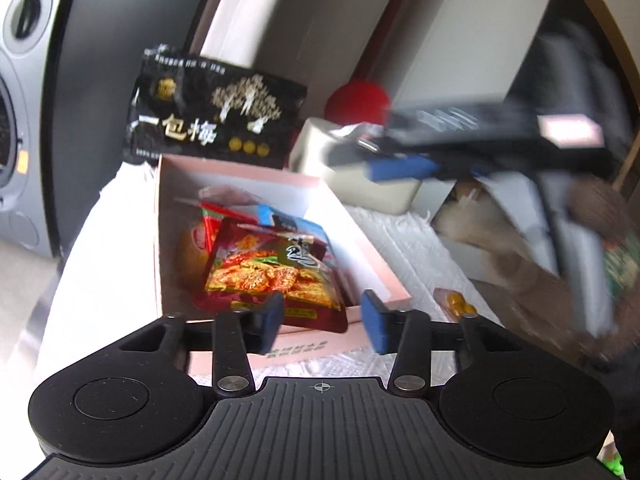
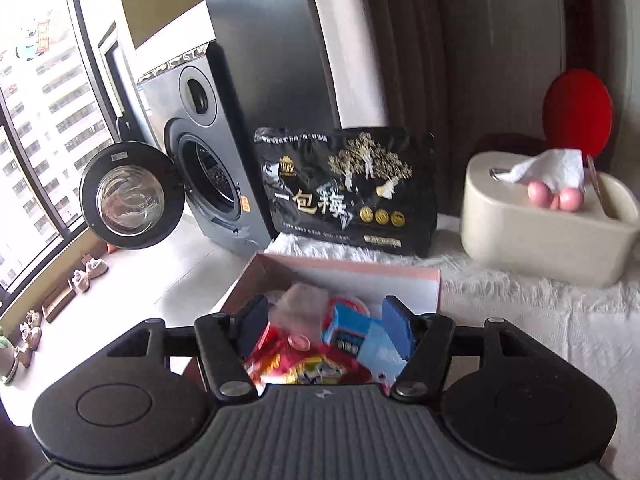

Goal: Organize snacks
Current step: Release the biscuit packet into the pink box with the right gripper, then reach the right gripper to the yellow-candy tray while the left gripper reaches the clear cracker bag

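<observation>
A pink box (image 1: 376, 264) (image 2: 352, 270) sits on a white fluffy cloth and holds several snack packets: a red spicy-snack packet (image 1: 272, 276), blue packets (image 2: 362, 338) and red ones (image 2: 304, 364). A big black plum bag (image 1: 212, 120) (image 2: 348, 190) stands behind the box. My left gripper (image 1: 324, 320) is open and empty at the box's near edge. My right gripper (image 2: 324, 330) is open and empty above the box; it also shows blurred in the left wrist view (image 1: 404, 168). A small orange snack (image 1: 456, 302) lies on the cloth right of the box.
A cream tissue box (image 2: 548, 232) (image 1: 360, 168) with pink balls stands right of the black bag, a red round object (image 2: 576, 112) behind it. A grey washing machine (image 2: 208, 152) with its door open stands on the floor at the left. Boxes and clutter (image 1: 500, 232) lie at the right.
</observation>
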The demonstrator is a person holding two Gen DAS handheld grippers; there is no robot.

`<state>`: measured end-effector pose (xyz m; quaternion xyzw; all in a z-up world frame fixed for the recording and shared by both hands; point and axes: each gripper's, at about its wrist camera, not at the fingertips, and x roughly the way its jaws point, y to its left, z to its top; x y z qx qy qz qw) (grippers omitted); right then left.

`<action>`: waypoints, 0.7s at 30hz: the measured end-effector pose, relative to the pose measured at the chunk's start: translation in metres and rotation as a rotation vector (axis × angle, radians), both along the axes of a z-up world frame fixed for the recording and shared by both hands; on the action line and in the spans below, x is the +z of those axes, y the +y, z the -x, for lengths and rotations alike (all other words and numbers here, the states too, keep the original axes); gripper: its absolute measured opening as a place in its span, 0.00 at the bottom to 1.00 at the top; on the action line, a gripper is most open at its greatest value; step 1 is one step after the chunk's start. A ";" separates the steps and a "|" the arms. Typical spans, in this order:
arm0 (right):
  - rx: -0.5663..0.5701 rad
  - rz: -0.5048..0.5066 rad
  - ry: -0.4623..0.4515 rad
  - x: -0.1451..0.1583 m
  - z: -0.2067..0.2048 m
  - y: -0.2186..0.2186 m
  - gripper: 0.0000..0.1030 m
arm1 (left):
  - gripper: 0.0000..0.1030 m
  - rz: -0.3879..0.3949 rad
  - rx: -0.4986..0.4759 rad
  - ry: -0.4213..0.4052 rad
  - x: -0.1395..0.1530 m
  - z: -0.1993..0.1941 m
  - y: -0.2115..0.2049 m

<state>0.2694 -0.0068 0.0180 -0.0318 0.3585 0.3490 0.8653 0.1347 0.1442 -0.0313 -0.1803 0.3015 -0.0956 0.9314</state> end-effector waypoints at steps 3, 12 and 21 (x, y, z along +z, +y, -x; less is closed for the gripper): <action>-0.014 0.065 -0.044 -0.007 0.026 -0.032 0.63 | 0.30 0.034 -0.008 0.027 -0.007 -0.018 0.001; -0.142 0.113 -0.091 -0.041 0.093 -0.147 0.68 | 0.21 -0.026 0.031 0.085 -0.021 -0.066 -0.010; -0.127 0.150 -0.021 -0.092 0.150 -0.191 0.70 | 0.21 -0.284 0.086 0.035 -0.003 -0.062 -0.047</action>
